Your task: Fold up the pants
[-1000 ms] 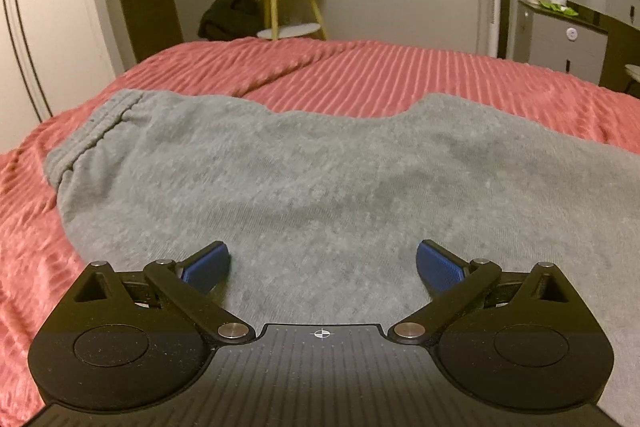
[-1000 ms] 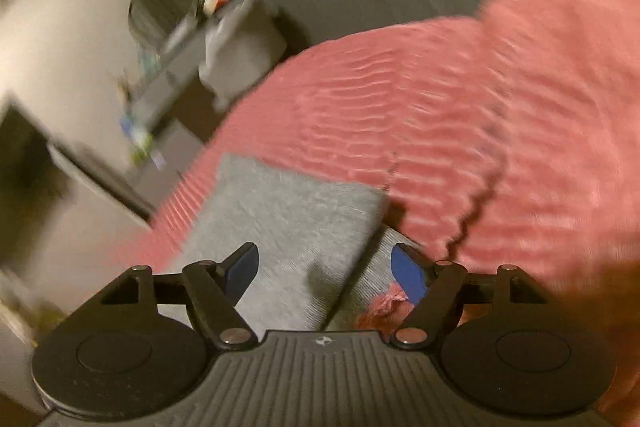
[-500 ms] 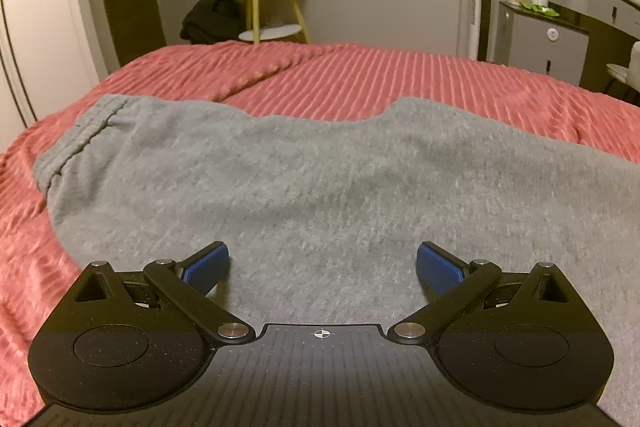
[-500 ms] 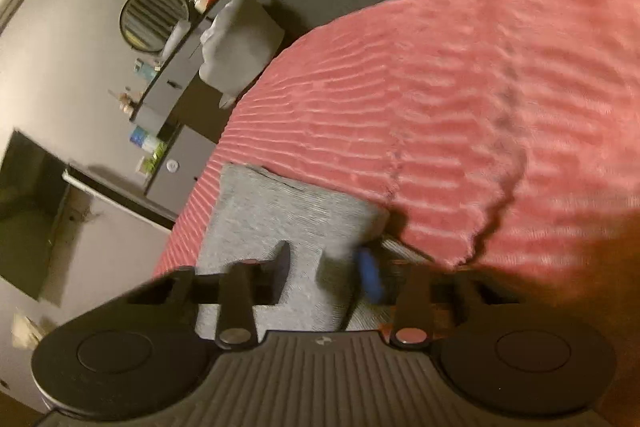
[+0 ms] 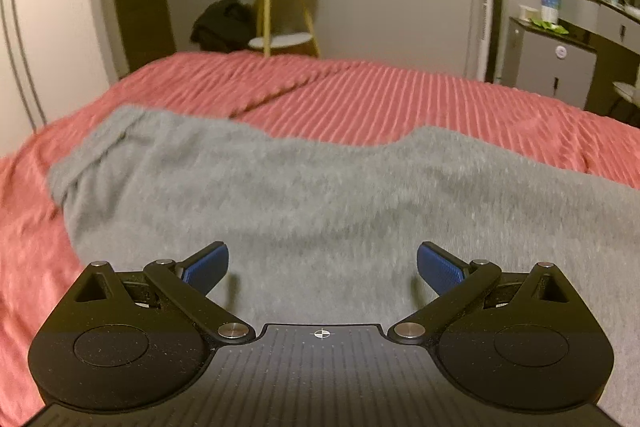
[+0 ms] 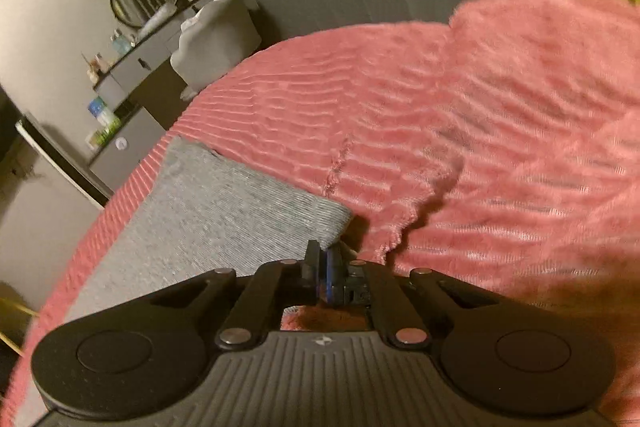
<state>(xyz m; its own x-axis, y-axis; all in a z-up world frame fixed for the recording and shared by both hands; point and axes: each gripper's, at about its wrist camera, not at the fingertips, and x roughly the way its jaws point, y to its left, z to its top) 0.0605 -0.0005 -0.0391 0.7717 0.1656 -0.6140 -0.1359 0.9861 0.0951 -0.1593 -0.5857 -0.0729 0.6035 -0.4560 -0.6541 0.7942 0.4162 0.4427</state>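
Note:
Grey sweatpants (image 5: 312, 203) lie spread on a pink ribbed bedspread (image 5: 360, 95), the waistband at the left. My left gripper (image 5: 322, 267) is open and empty, held over the middle of the pants. In the right wrist view a leg end with its cuff (image 6: 224, 211) lies at the bed's edge. My right gripper (image 6: 325, 277) is shut at the near corner of that cuff; its pads are pressed together, and the grey cloth reaches them, so it looks pinched on the cuff edge.
A yellow stool with a wrapped bouquet (image 5: 276, 3) and a dark bundle (image 5: 224, 23) stand beyond the bed. A grey cabinet and dresser (image 5: 560, 63) stand at the right. The bedspread bunches into folds (image 6: 420, 211) beside the cuff.
My right gripper has shut, from wide open a second ago, at the cuff corner. The left gripper has stayed open and shifted slightly over the pants.

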